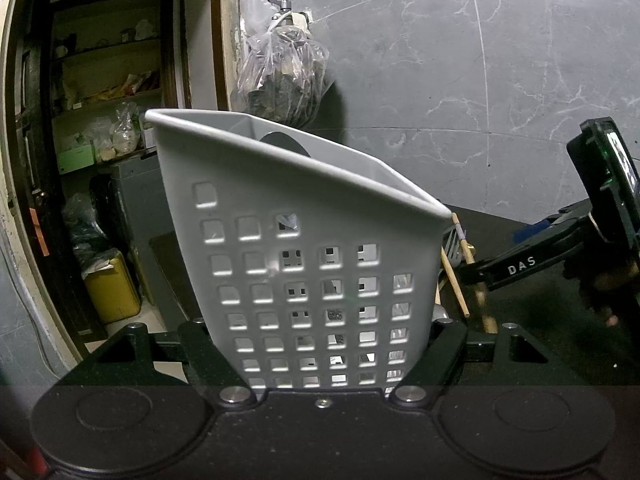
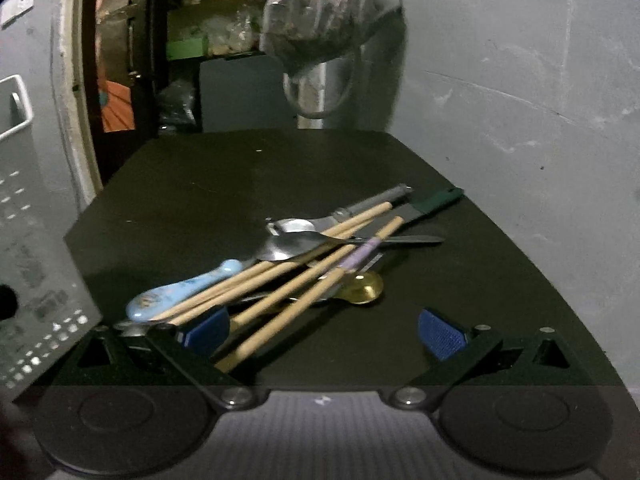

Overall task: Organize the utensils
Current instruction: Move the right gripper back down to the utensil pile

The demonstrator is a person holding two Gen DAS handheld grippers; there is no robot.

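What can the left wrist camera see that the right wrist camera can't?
Only the left wrist view shows the yellow container on the floor, and the gray holder tilted and gripped by the left gripper.

Only the right wrist view shows the whole utensil pile: the light blue spoon, the gold spoon, the metal spoon, and the open right gripper with its blue fingers beside the wooden chopsticks.

Both show the holder, some chopsticks, the black table, the hanging plastic bag and the shelves.
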